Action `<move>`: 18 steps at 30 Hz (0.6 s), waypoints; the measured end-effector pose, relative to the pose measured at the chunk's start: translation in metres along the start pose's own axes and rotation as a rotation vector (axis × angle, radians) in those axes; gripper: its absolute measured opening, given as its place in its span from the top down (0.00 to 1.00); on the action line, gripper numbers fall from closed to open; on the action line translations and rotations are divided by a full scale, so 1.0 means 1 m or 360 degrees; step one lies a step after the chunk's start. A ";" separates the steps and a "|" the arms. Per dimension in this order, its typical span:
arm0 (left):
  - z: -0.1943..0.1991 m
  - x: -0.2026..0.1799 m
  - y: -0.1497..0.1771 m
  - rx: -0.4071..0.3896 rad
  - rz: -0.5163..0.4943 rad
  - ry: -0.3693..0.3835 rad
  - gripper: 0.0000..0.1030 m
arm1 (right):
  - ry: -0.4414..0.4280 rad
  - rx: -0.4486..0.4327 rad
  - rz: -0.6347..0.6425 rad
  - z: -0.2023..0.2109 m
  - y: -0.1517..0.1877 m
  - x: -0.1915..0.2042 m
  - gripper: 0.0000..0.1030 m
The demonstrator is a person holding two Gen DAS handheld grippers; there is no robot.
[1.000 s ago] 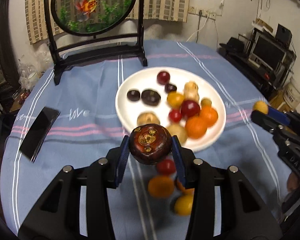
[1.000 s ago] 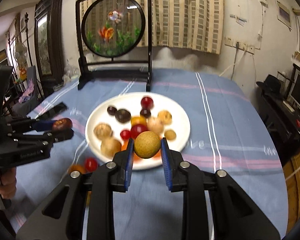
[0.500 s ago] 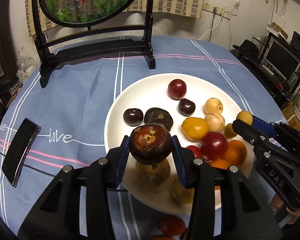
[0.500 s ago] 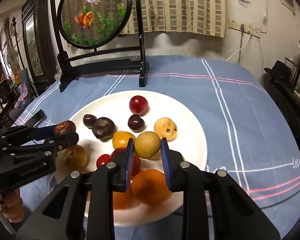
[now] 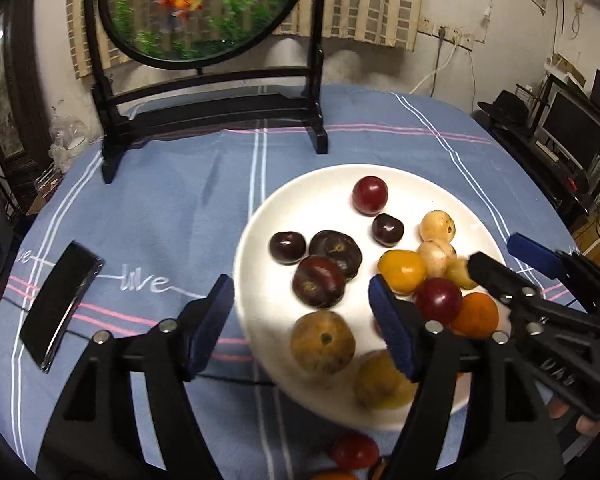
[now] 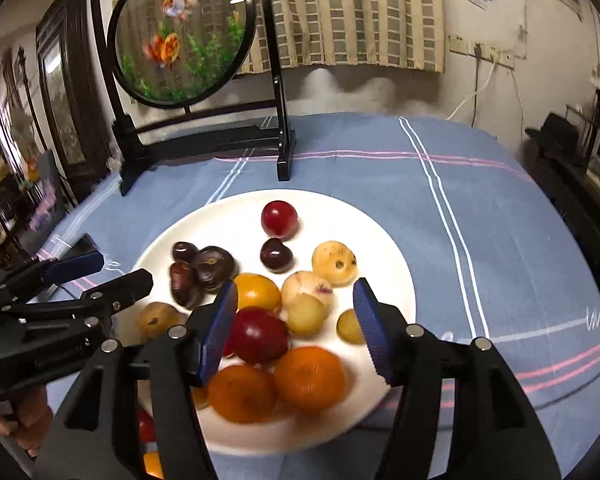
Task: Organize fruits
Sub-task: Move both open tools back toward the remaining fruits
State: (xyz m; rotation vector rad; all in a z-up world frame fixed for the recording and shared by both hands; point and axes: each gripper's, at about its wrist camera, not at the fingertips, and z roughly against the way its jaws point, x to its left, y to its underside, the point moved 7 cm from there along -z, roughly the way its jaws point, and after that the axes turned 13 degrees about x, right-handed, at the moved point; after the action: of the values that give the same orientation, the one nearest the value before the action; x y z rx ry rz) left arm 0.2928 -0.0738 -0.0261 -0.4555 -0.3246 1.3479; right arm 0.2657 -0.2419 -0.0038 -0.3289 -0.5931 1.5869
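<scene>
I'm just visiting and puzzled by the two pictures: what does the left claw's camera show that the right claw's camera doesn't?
Only the left view shows the whole black phone on the cloth and a red fruit lying off the plate. Only the right view shows two oranges side by side at the plate's near edge. Both show the white plate of fruit, the goldfish screen, and both claws open: left claw, right claw.

White plate [image 5: 332, 184]; blue tablecloth [image 5: 180, 200], pink-and-white stripes

Black plastic gripper [image 5: 302, 322] frames — blue pads, silver screws.
</scene>
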 end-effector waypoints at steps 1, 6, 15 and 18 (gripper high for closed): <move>0.004 0.001 0.002 -0.0004 0.0004 0.0003 0.27 | -0.0018 0.0002 -0.0013 0.005 0.004 -0.001 0.41; 0.025 0.014 0.029 -0.0027 0.0048 -0.0019 0.21 | -0.0081 0.0009 -0.0048 0.029 0.033 -0.001 0.41; 0.041 0.023 0.095 0.0035 0.0050 -0.0018 0.17 | -0.0100 0.0038 -0.0043 0.055 0.100 0.010 0.37; 0.045 0.022 0.108 0.0052 0.0053 0.0000 0.17 | -0.0067 0.0044 -0.0016 0.058 0.111 0.015 0.37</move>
State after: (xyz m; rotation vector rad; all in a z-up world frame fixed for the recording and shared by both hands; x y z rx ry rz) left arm 0.1831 -0.0302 -0.0412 -0.4352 -0.2954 1.3837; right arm 0.1400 -0.2390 -0.0158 -0.2720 -0.6039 1.5944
